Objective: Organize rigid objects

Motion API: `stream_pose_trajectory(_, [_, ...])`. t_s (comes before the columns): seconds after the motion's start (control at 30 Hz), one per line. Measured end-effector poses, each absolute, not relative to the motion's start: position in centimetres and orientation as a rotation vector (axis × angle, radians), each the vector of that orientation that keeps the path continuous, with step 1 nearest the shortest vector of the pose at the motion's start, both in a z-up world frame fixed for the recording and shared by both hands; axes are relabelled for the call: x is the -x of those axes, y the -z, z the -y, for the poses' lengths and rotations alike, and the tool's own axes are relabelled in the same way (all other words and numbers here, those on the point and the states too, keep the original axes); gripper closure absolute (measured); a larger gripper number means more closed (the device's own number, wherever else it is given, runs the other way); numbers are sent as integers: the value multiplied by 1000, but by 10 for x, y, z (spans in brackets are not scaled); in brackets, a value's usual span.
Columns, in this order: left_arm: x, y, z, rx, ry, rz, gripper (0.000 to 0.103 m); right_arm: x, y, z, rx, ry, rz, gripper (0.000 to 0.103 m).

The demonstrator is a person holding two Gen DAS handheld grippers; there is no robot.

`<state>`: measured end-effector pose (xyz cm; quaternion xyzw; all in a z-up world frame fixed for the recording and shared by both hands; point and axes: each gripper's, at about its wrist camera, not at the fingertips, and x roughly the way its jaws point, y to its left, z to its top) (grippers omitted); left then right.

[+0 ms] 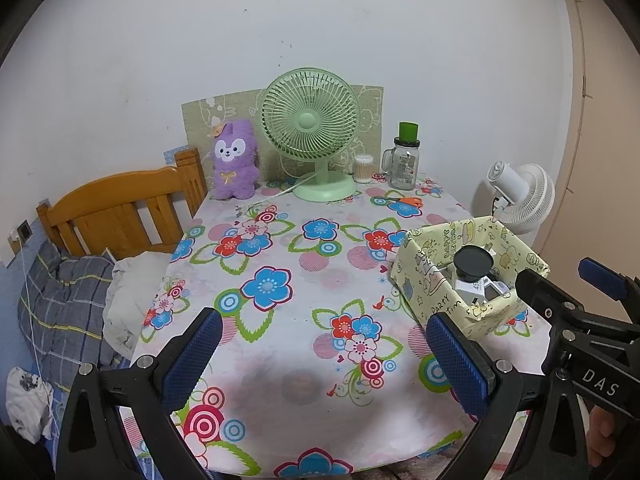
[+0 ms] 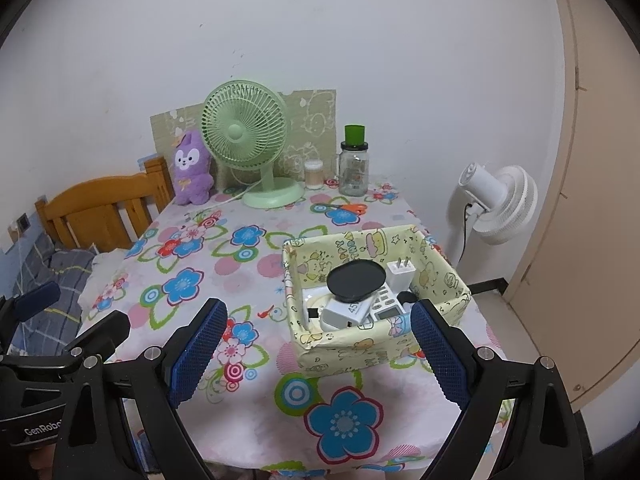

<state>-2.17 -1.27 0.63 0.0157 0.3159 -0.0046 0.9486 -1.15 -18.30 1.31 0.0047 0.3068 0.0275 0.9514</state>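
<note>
- Right gripper (image 2: 316, 354) hangs low over the table's (image 2: 256, 432) near edge, jaws spread wide, nothing between them.
- Left gripper (image 1: 324, 358) too: spread, empty.
- Box (image 2: 340, 354) sits at 1 o'clock, holding a black disc (image 2: 356, 278), white plug (image 2: 401, 274) and chargers.
- Scissors (image 1: 400, 201) lie loose at 12 o'clock by the jar (image 1: 404, 164); likely the next pick.
- Best reach: over the open middle, staying clear of the fan (image 1: 310, 120), and pinch the handles.
- Box nearly meets the table's right edge; don't nudge it.

You are in a home bedroom; a wooden bed headboard (image 1: 120, 208) with checked bedding (image 1: 60, 300) stands beside your flower-print table (image 1: 280, 320); a purple plush toy (image 1: 234, 160), green desk fan (image 1: 310, 128) and white floor fan (image 2: 500, 204) confirm it.
</note>
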Motion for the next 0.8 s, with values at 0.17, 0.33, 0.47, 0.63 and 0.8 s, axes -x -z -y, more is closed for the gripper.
stream_pose_trajectory(0.17, [21,-6,13,-34,11,-638,0,12,-13,184,-10,-57,-613,8])
stream_pose_trajectory(0.33, [21,-6,13,-33,11,-637,0,14,-15,184,-8,-56,-600,8])
stream_pose_trajectory(0.47, [21,-5,14,-32,9,-636,0,14,-16,184,-7,-59,-591,8])
stream_pose_trajectory(0.63, [20,-8,13,-25,0,-630,0,12,-17,182,-10,-63,-585,7])
stream_pose_trajectory(0.8, [22,-10,11,-19,-7,-619,0,13,-19,180,-5,-67,-573,7])
